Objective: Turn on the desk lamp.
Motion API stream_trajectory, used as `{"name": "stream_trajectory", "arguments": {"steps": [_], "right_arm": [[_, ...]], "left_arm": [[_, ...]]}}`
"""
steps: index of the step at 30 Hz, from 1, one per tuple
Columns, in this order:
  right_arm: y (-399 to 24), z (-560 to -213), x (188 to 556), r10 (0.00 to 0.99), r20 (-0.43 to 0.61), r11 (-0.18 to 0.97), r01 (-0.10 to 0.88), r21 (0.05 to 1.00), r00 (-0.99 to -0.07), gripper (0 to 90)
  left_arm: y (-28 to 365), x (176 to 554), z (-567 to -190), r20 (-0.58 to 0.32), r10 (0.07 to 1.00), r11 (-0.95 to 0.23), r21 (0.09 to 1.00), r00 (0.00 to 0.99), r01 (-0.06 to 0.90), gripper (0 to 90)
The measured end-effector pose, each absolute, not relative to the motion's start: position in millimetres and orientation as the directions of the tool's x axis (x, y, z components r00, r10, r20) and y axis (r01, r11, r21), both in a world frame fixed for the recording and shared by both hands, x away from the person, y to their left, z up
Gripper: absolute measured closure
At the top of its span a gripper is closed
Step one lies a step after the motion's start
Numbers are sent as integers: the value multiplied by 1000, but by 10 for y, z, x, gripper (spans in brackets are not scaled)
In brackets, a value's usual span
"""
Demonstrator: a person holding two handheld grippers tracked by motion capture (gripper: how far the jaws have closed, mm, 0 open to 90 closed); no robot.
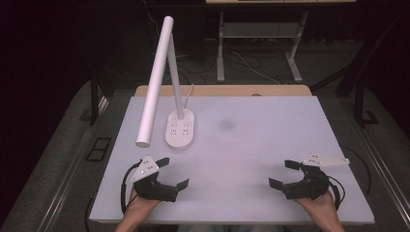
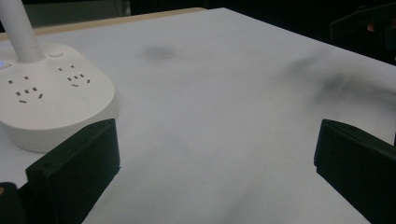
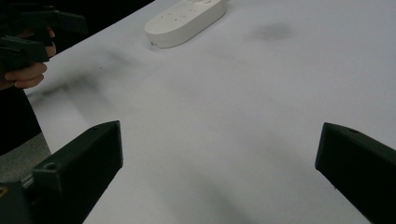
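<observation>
Likely top-heavy and rigid, the white plastic desk lamp (image 1: 167,92) on its socketed oval base wants a grip low on its smooth stem; left gripper (image 1: 170,173) and right gripper (image 1: 280,173) both gape empty.

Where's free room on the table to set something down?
Most of the table is bare: the whole right half beyond the lamp, and the middle strip between the left claw and the right claw. It is crowded only at the far left, around the lamp's base and under its tilted head.
</observation>
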State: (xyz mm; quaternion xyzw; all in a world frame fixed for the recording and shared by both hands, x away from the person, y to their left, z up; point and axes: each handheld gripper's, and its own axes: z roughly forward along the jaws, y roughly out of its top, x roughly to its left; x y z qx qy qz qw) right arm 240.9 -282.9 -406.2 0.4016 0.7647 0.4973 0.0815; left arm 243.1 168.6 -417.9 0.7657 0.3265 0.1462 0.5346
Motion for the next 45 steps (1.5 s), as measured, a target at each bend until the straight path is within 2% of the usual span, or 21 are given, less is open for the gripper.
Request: {"name": "stream_trajectory", "arguments": {"steps": [31, 45], "right_arm": [[-2840, -4048, 2430, 693, 284, 219, 570, 792, -662, 2], [-2735, -3892, 2561, 675, 271, 251, 559, 790, -686, 2]], "left_arm": [[1652, 2426, -4196, -125, 629, -249, 903, 767, 351, 0], [1653, 2427, -4204, -126, 628, -254, 900, 768, 355, 0]]}}
